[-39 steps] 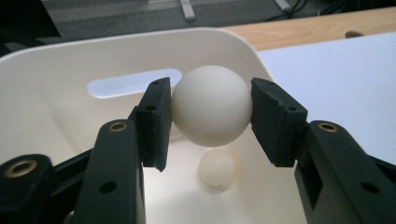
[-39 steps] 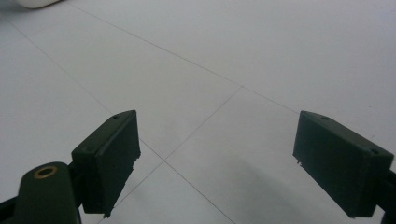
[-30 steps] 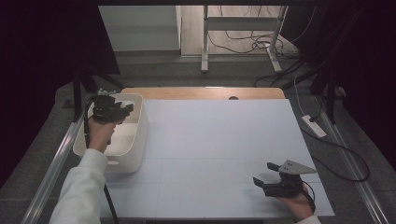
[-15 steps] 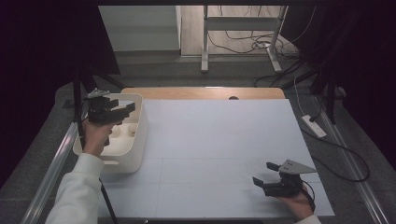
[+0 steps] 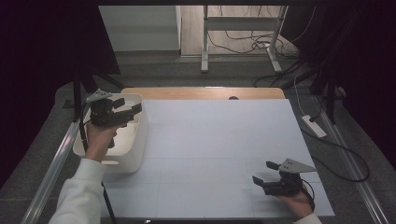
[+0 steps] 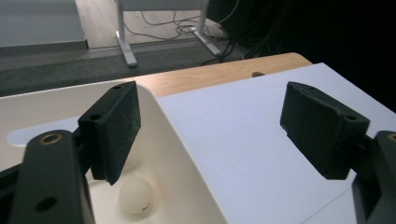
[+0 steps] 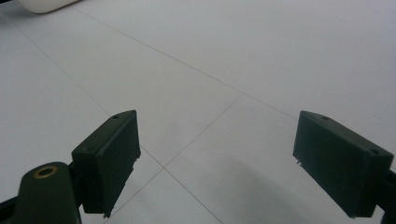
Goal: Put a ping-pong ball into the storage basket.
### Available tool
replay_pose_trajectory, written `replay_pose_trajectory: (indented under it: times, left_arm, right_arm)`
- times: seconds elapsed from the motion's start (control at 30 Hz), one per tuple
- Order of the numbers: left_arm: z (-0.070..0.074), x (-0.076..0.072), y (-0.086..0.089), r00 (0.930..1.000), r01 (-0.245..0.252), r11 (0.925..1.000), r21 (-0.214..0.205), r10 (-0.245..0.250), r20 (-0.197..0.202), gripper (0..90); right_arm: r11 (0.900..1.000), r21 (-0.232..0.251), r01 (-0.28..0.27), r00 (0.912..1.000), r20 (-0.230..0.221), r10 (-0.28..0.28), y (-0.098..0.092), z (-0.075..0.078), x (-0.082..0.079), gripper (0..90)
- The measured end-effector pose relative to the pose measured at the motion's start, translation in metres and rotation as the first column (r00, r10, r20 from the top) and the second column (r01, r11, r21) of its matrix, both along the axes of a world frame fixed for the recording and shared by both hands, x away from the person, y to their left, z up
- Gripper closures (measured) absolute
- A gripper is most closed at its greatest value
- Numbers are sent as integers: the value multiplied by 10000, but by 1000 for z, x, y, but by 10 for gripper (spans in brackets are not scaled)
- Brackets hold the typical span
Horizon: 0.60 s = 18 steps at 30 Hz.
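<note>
Your left claw (image 5: 125,108) hangs over the white bin (image 5: 135,154) at the desk's (image 5: 219,140) left edge; its jaws have just been opening and stand wide apart with nothing between them. The small white ball (image 6: 135,196) lies on the bin's floor, below the near pad. Lift straight up and clear the rim before swinging away. Your right claw (image 5: 264,172), gaping and empty, rests low over the desk; leave it there.
</note>
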State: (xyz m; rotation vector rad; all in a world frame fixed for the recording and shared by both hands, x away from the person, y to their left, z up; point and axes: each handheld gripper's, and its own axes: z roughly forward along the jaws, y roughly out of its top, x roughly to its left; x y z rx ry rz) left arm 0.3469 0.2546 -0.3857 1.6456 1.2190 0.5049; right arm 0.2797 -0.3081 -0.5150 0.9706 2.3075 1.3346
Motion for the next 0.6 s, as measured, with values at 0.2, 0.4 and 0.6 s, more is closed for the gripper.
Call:
replay_pose_trajectory:
  times: [0.2,0.4,0.6]
  left_arm:
    - [2,-10,-6,9995,276,9996,-62,-275,168,191]
    - [7,-23,-19,9957,832,9965,-18,-830,419,180]
    - [14,-37,-34,9878,1356,9907,123,-1361,760,170]
  right_arm:
    - [9999,-78,-87,10000,9,87,2,-1,1,146]
    - [10000,-87,-8,10000,6,8,2,0,0,147]
    - [9999,-134,18,10000,-10,-19,1,-1,-1,147]
